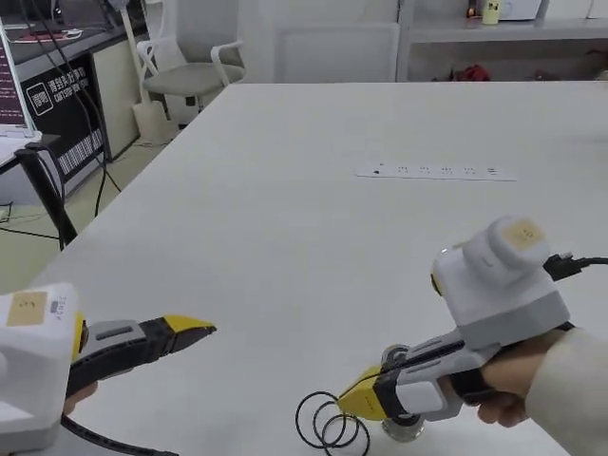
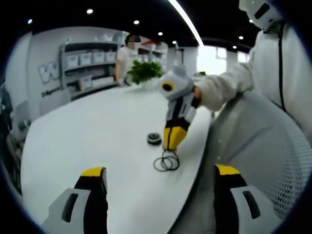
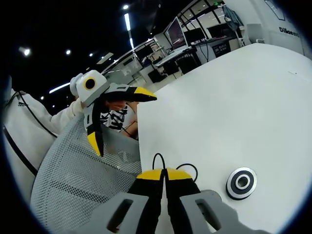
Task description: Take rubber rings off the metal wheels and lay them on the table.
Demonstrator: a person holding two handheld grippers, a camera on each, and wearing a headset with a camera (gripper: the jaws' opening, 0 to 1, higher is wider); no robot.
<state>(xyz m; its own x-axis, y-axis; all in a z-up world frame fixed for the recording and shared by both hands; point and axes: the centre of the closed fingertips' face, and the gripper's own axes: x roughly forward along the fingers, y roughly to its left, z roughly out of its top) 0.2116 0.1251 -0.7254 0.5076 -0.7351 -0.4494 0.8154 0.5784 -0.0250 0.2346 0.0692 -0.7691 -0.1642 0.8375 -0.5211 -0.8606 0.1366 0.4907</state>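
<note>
Rubber rings point(image 1: 328, 425) are seen looped on the table point(image 1: 285, 237) near its edge, just beside the metal wheel point(image 3: 241, 183). Right gripper point(image 3: 165, 174) is pinched closed, apparently on one ring. Left gripper point(image 3: 122, 120) is held spread, well apart. Whether the wheel is fully stripped cannot be told.

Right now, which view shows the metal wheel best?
Right gripper view: the metal wheel lies flat, whole and unblocked, beside that gripper's closed jaws. In the head view the right gripper covers most of the wheel. In the left gripper view it is small, dark and far off.
</note>
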